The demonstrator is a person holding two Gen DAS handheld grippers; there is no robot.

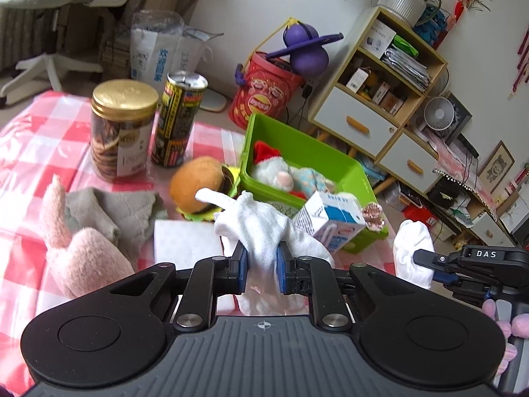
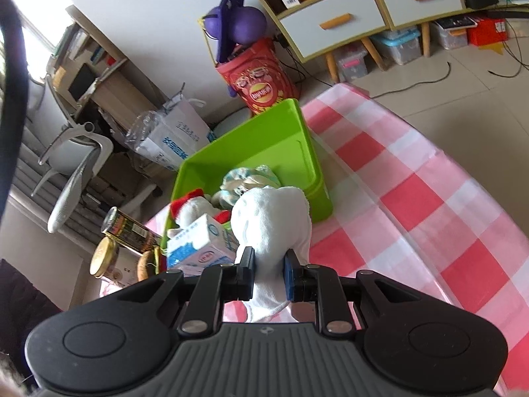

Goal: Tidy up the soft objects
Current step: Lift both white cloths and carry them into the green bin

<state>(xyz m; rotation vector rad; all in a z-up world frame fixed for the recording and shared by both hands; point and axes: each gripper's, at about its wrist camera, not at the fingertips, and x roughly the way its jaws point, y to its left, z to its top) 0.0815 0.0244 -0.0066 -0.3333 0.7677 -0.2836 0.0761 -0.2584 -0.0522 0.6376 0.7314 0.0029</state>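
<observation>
My left gripper (image 1: 262,259) is shut on a crumpled white sock (image 1: 261,221), held above the checked tablecloth. My right gripper (image 2: 268,266) is shut on a second white sock (image 2: 271,221); in the left wrist view that gripper (image 1: 422,258) and its sock (image 1: 411,248) hang at the right. Just ahead stands a green bin (image 1: 297,145) (image 2: 297,125) holding a Santa plush (image 1: 274,168) and a pale blue soft toy (image 2: 251,178). A burger plush (image 1: 198,185), a pink plush (image 1: 82,258) and a grey cloth (image 1: 112,208) lie on the table to the left.
A blue and white milk carton (image 1: 330,223) (image 2: 198,244) leans at the bin's near corner. A cookie jar (image 1: 122,129) and a tall can (image 1: 178,119) stand at the back left. A white pad (image 1: 185,244) lies near the grey cloth. The table edge (image 2: 429,139) drops off at the right.
</observation>
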